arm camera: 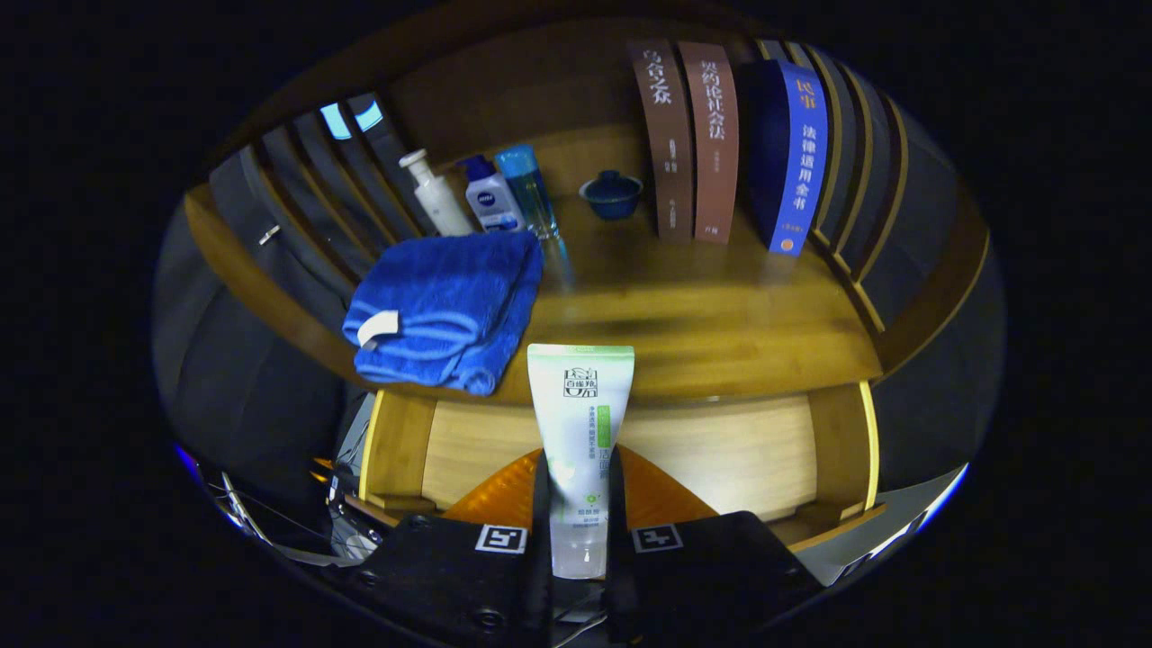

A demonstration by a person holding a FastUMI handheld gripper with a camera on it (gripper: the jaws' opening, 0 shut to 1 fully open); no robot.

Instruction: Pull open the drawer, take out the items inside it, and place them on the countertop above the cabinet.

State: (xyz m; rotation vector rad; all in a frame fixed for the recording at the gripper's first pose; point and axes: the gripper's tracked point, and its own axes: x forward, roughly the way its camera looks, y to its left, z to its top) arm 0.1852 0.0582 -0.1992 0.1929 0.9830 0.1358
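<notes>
Gripper view: the gripper (578,540) is clamped on the white-and-green tube (580,432), both fingers pressing its lower end, tube standing upright above the open drawer (720,450). This looks like the carry step, item out and heading for the countertop (720,315). Next, I'd say, it must clear the countertop's front edge and be set down. Room? A folded blue towel (445,306) overhangs that edge just beside the tube; bottles (490,198), a small blue bowl (612,193) and books (711,139) stand along the back. The bare middle stretch looks widest.
</notes>
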